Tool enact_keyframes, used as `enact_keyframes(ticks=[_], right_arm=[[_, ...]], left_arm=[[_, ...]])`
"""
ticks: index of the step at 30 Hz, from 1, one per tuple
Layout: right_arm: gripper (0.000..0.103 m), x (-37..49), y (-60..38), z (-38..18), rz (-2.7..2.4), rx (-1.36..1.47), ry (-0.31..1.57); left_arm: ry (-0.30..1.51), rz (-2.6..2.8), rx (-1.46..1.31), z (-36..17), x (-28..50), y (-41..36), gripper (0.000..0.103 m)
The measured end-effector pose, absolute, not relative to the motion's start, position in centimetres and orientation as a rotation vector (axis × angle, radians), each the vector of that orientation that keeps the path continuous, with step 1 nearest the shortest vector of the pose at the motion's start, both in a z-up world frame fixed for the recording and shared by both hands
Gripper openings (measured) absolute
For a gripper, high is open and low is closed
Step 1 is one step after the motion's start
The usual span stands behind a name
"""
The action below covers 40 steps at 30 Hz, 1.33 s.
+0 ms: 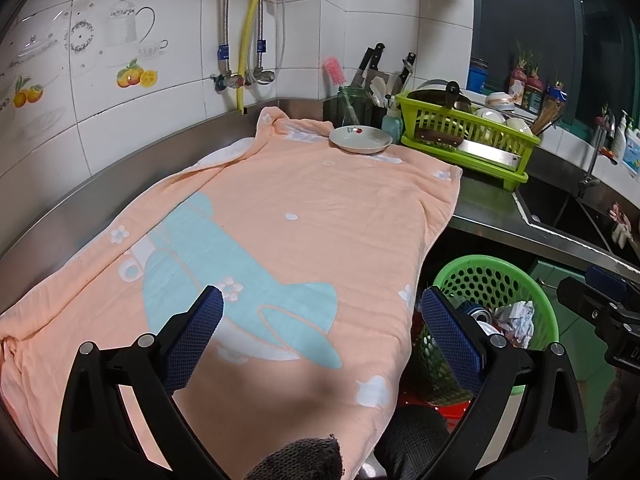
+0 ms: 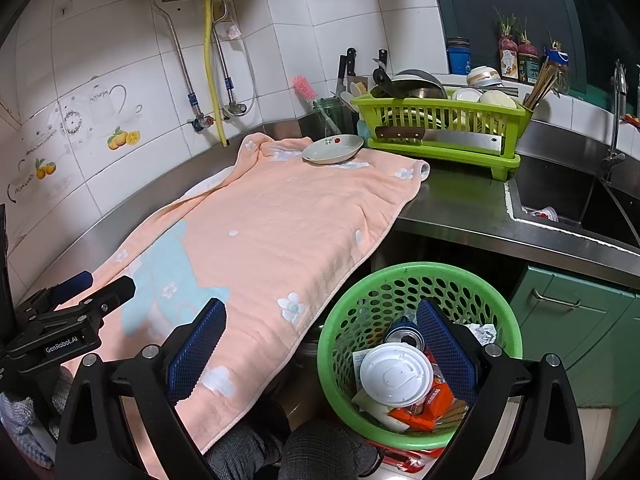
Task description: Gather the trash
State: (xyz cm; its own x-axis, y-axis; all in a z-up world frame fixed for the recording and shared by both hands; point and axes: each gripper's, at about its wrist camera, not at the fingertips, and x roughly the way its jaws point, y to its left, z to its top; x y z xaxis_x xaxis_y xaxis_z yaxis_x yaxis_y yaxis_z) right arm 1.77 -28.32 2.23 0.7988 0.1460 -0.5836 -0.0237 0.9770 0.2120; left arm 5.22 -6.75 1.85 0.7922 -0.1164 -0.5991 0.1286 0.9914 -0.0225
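A green perforated trash basket [image 2: 416, 276] stands on the floor beside the counter. It holds a white cup lid [image 2: 394, 374], a blue can [image 2: 402, 334], an orange wrapper [image 2: 430, 406] and crumpled paper [image 2: 486, 332]. My right gripper [image 2: 320, 354] is open and empty, its right finger over the basket, its left finger over the peach towel [image 2: 280, 224]. My left gripper [image 1: 322, 338] is open and empty above the towel [image 1: 300, 208]. The basket [image 1: 496, 276] with crumpled paper [image 1: 516, 318] shows at its right. The towel has only a white plate [image 1: 360, 139] on it.
A green dish rack [image 2: 440, 136] with bowls, a pan and a cleaver stands at the back of the steel counter [image 2: 460, 208]. Knives and a pink brush stand in the corner. A sink [image 2: 572, 204] lies to the right. Green cabinets [image 2: 572, 320] are below.
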Motion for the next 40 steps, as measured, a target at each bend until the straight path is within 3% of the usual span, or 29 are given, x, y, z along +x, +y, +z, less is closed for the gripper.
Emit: enact_keyframes(ticks=[40], right_arm=[[0.093,1.68,-28.49,1.81,0.091,0.205,0.635]], left_arm=[[0.616,-0.127,-0.002,2.02,4.37,-7.37,0.098]])
